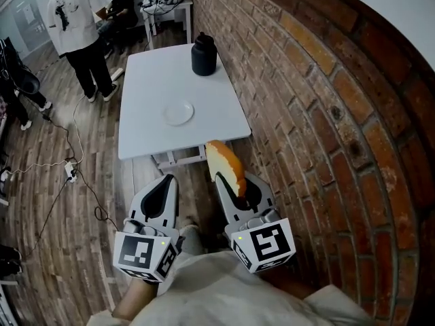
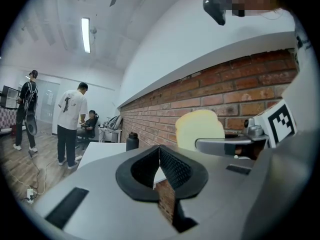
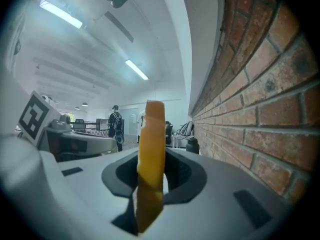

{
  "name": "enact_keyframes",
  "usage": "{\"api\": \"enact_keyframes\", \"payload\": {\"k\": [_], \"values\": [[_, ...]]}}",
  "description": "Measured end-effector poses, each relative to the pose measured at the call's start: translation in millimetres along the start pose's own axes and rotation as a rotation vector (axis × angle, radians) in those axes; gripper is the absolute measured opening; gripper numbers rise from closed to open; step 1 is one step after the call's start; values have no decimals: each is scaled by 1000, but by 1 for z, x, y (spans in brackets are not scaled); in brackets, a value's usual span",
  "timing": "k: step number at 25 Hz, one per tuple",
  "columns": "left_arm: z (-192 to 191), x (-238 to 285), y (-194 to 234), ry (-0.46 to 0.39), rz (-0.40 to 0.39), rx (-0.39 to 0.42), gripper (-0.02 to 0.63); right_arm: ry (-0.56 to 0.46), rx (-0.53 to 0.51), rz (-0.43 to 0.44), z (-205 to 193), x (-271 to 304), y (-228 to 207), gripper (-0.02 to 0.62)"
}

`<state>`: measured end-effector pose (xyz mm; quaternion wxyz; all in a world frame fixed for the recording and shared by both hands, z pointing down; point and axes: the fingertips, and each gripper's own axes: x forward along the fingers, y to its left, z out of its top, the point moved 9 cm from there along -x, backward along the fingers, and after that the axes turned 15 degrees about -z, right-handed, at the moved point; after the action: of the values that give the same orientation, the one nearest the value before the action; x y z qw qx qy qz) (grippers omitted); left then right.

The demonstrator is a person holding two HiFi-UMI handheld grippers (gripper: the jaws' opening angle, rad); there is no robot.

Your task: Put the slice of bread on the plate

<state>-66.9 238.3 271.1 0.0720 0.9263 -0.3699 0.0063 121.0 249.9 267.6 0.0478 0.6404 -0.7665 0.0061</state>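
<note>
My right gripper [image 1: 234, 185] is shut on a slice of bread [image 1: 226, 166] with a pale face and orange-brown crust, held upright on edge short of the white table [image 1: 146, 80]. In the right gripper view the bread slice [image 3: 151, 154] stands edge-on between the dark pads. A small white plate [image 1: 179, 112] lies on the table near its front half, ahead of both grippers. My left gripper [image 1: 165, 189] is beside the right one, shut with nothing in it. In the left gripper view its pads [image 2: 172, 166] meet, and the bread slice [image 2: 199, 129] shows to the right.
A black jug [image 1: 203, 53] stands at the table's far end by the brick wall [image 1: 319, 100], which runs along the right. People [image 1: 80, 26] stand and sit beyond the table. Cables and a power strip [image 1: 70, 172] lie on the wooden floor at left.
</note>
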Motion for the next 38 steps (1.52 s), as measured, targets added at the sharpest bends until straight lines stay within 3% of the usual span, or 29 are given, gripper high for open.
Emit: {"api": "enact_keyframes", "payload": {"k": [13, 38], "values": [[-4, 28, 50, -3, 18, -17, 12, 15, -68, -13, -4, 61, 6, 95], [21, 168, 255, 32, -10, -40, 12, 77, -87, -97, 12, 298, 9, 94]]}}
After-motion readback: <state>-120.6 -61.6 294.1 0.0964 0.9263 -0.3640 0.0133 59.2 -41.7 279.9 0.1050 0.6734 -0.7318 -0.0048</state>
